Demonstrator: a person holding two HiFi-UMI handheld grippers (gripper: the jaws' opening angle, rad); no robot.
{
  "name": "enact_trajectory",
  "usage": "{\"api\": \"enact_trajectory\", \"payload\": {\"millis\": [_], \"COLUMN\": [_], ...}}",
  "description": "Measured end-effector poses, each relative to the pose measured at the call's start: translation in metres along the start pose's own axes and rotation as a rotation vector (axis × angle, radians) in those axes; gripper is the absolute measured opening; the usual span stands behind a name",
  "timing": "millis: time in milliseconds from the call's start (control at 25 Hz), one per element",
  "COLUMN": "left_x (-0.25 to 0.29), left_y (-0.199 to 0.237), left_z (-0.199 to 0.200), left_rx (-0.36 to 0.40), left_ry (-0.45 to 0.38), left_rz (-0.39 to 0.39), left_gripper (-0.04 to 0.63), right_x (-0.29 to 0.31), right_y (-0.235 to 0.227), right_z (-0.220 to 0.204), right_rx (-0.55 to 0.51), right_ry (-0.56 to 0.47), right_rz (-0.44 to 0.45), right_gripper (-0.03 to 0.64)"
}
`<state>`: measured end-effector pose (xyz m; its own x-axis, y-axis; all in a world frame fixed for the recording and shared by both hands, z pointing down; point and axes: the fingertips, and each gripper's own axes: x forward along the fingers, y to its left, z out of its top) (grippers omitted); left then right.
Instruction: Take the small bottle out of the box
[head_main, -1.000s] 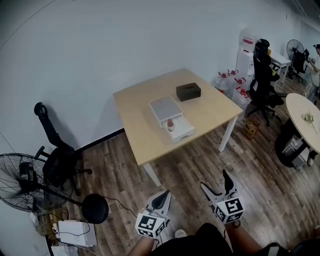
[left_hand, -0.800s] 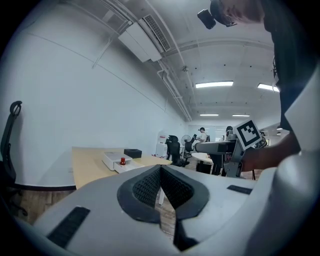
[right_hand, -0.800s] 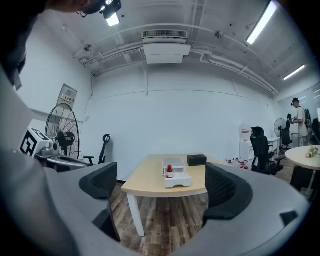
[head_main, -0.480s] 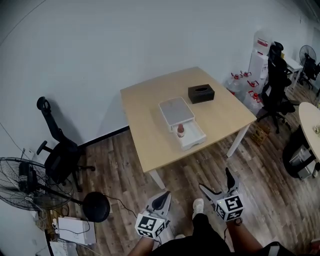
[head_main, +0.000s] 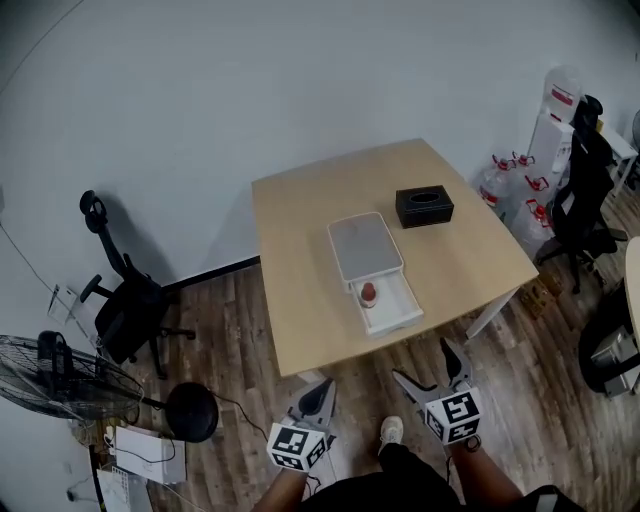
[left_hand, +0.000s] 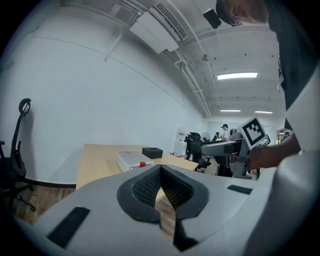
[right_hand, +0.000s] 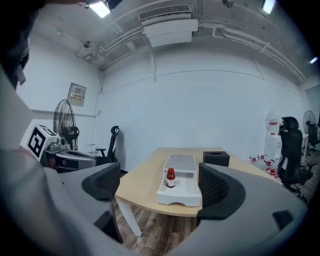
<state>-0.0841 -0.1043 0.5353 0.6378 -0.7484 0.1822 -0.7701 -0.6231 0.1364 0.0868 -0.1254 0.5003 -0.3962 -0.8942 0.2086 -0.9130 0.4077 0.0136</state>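
Note:
A small brown bottle with a red cap (head_main: 368, 293) stands upright in the open drawer (head_main: 395, 312) of a white box (head_main: 366, 248) on the wooden table (head_main: 300, 300). Both grippers hang low over the floor in front of the table, well short of the box. My left gripper (head_main: 321, 392) is shut with nothing in it; its view (left_hand: 160, 172) shows the pads touching. My right gripper (head_main: 424, 362) stands wide, its jaws closing a little, with nothing between them. The right gripper view frames the bottle (right_hand: 171, 178) and drawer (right_hand: 181, 194) far ahead between the jaws (right_hand: 157, 183).
A black tissue box (head_main: 424, 207) sits behind the white box. An office chair (head_main: 125, 300) and a floor fan (head_main: 60, 375) stand at the left. Water jugs (head_main: 505, 175) and another chair (head_main: 585, 200) stand at the right. The person's shoe (head_main: 391, 432) shows between the grippers.
The head view has come closer to the table, which now sits lower and further right in the picture. Both grippers stay low near the bottom edge.

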Motion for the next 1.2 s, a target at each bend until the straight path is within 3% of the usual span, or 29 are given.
{"api": "enact_trajectory", "payload": {"millis": [360, 720, 1200], "left_x": [0.078, 0.096, 0.112], "left_y": [0.026, 0.048, 0.099], "left_z": [0.018, 0.022, 0.033], "left_rx": [-0.007, -0.007, 0.012], "left_ry": [0.019, 0.042, 0.033], "left_rz": [0.096, 0.184, 0.18], "left_gripper": [0.01, 0.01, 0.011], "right_x": [0.087, 0.159, 0.228], "right_y": [-0.057, -0.065, -0.055], "right_z": [-0.009, -0.031, -0.093], "right_rx": [-0.001, -0.075, -0.2], "right_ry": [0.065, 0.155, 0.384], "right_rz": [0.146, 0.274, 0.352], "right_gripper": [0.495, 0.442, 0.41]}}
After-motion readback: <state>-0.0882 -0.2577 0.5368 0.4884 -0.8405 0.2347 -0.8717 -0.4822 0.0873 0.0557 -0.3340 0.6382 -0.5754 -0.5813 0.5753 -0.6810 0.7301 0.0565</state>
